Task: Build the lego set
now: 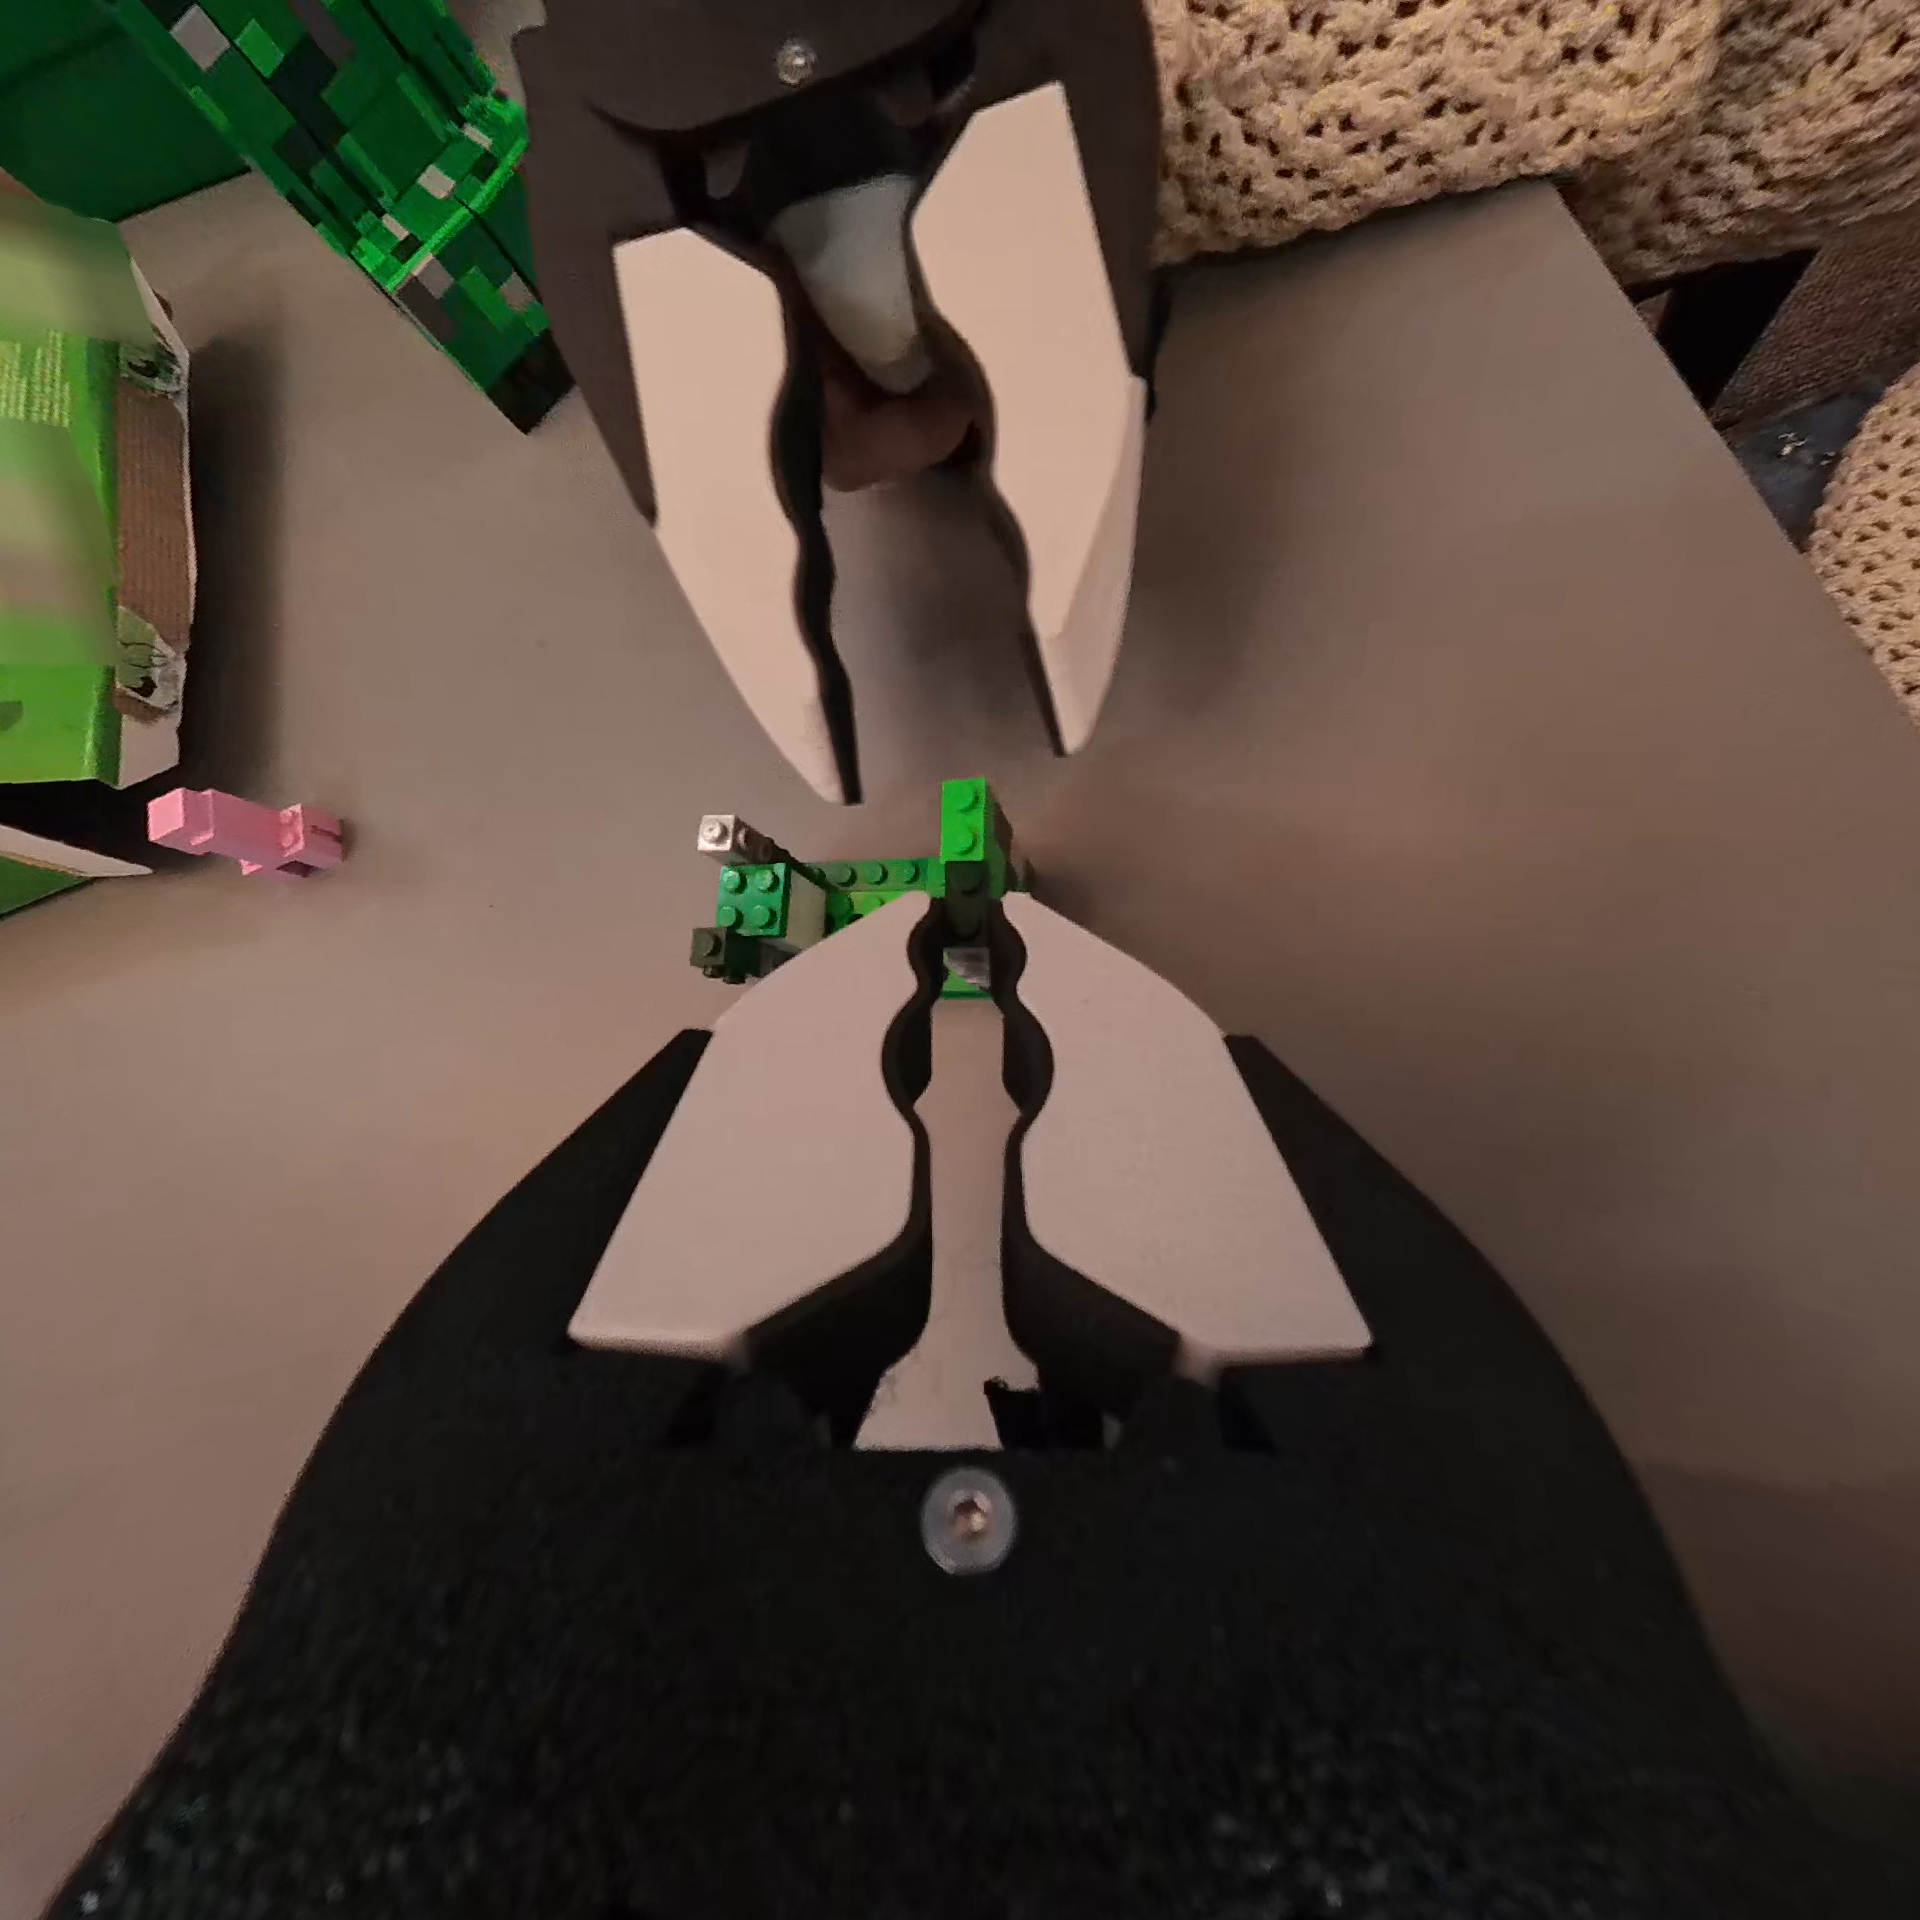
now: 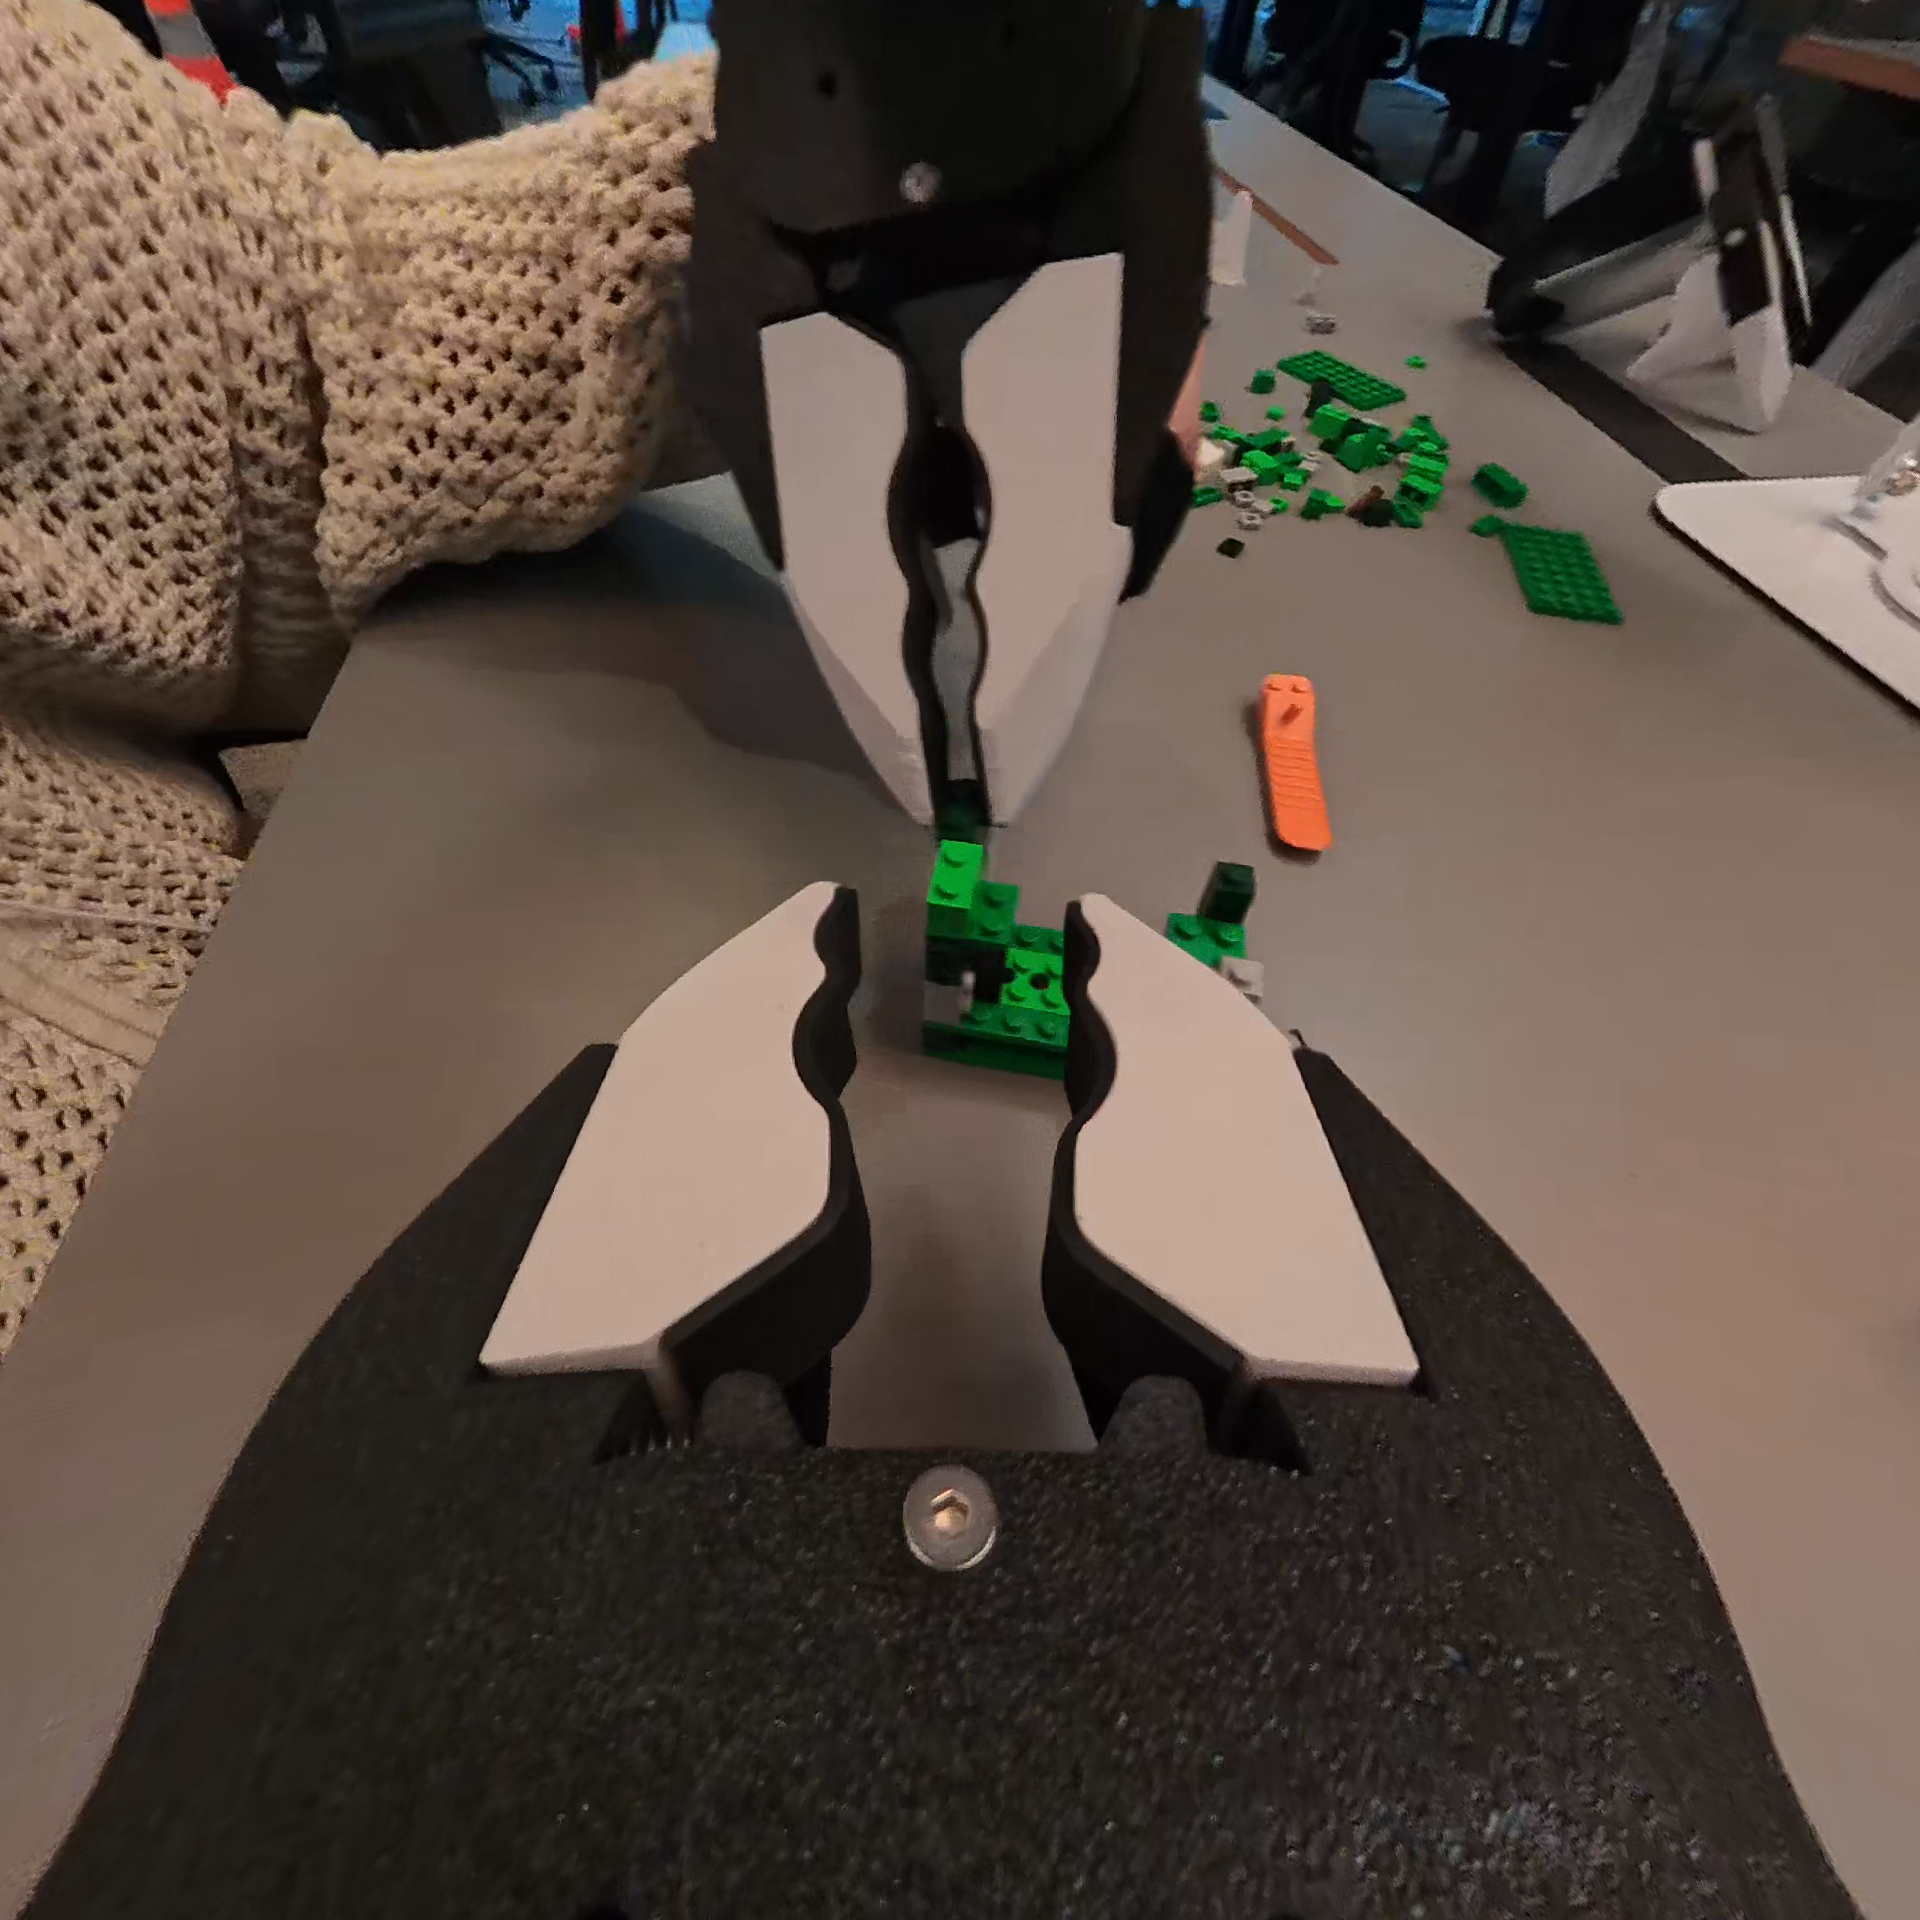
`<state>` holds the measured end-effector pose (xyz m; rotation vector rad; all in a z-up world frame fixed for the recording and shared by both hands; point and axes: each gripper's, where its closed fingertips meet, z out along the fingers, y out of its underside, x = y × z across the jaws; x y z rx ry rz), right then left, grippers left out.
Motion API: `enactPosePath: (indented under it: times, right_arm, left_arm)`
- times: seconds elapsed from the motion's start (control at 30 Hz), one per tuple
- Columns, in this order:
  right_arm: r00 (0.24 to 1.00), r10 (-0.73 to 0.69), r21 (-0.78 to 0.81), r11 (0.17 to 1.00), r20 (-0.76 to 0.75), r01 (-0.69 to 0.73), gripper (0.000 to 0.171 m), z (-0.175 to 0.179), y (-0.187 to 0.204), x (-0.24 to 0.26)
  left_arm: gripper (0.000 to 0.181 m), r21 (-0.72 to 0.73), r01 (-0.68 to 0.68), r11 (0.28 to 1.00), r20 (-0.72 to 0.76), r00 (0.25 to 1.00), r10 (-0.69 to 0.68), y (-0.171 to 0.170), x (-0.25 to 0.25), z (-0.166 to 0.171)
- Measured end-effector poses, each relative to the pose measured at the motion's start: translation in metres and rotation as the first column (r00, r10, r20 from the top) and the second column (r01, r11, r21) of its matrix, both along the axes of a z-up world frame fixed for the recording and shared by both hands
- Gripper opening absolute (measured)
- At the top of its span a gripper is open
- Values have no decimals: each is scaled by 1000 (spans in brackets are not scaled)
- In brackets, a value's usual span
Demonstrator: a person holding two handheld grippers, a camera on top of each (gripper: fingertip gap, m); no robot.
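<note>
A small green Lego assembly [image 1: 883, 878] stands on the grey table [image 1: 1403, 831]. My left gripper [image 1: 966, 914] is shut on an upright dark and green brick column at its right end. In the right wrist view the left gripper [image 2: 961, 805] comes down from above onto the top of the assembly [image 2: 1013, 987]. My right gripper [image 2: 961, 909] is open and empty, with one finger on each side of the assembly, apart from it. It shows opposite in the left wrist view [image 1: 951, 774]. A small green and grey brick cluster [image 2: 1216, 925] sits just right of it.
An orange brick separator [image 2: 1294, 764], a pile of loose green bricks [image 2: 1340, 447] and a green plate [image 2: 1558, 571] lie to the far right. A pink Lego pig [image 1: 249, 831], green boxes [image 1: 62, 571] and a green pixel-patterned block [image 1: 395, 187] are on the left. A knitted sleeve [image 2: 312, 364] rests at the table edge. My two grippers' fingertips are within a few centimetres of each other.
</note>
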<state>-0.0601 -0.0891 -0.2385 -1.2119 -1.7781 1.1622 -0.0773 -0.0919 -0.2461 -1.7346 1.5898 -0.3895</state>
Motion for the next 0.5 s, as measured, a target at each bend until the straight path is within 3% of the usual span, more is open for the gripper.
enactPosePath:
  times: [0.5]
  right_arm:
    - [1000,8,-1,1000,28,-8,37,-7,-2,-1]
  left_arm:
    - [10,11,-33,999,21,999,32,6,-1,5]
